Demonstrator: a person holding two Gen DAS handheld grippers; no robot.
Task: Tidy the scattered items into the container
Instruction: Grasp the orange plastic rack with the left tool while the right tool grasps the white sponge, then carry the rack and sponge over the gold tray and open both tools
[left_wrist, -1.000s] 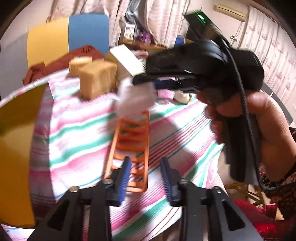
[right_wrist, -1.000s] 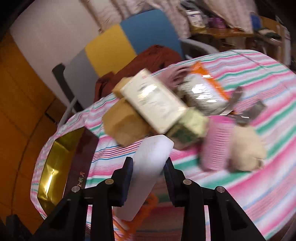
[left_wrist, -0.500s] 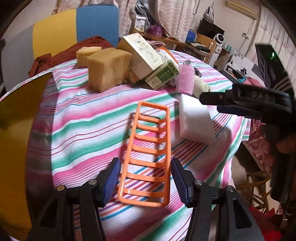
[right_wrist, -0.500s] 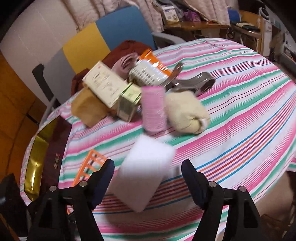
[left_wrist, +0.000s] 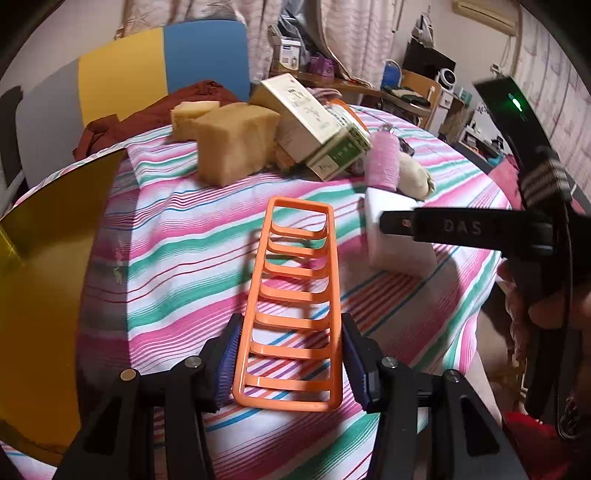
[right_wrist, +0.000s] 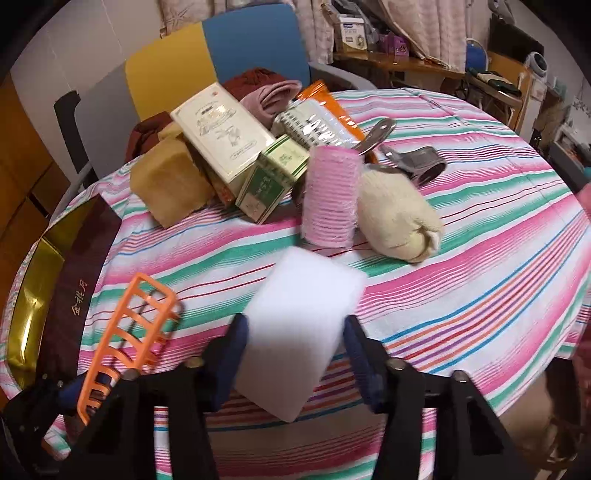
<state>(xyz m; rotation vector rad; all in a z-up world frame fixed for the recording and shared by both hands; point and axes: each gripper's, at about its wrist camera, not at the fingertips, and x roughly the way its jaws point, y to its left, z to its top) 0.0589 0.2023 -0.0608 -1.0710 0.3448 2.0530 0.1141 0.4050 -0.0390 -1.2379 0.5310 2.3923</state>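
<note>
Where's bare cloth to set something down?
Free: striped cloth between the orange rack and the gold container; also right of the white sponge, below the cream sock roll. Crowded: the far pile around the cream box.

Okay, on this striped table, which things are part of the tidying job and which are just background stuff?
Part of the job:
- orange rack, between the open left gripper
- white sponge block, between the open right gripper
- pink roller
- brown sponge
- cream box
- gold container

Just lying about:
- chair
- red cloth on it
- curtains
</note>
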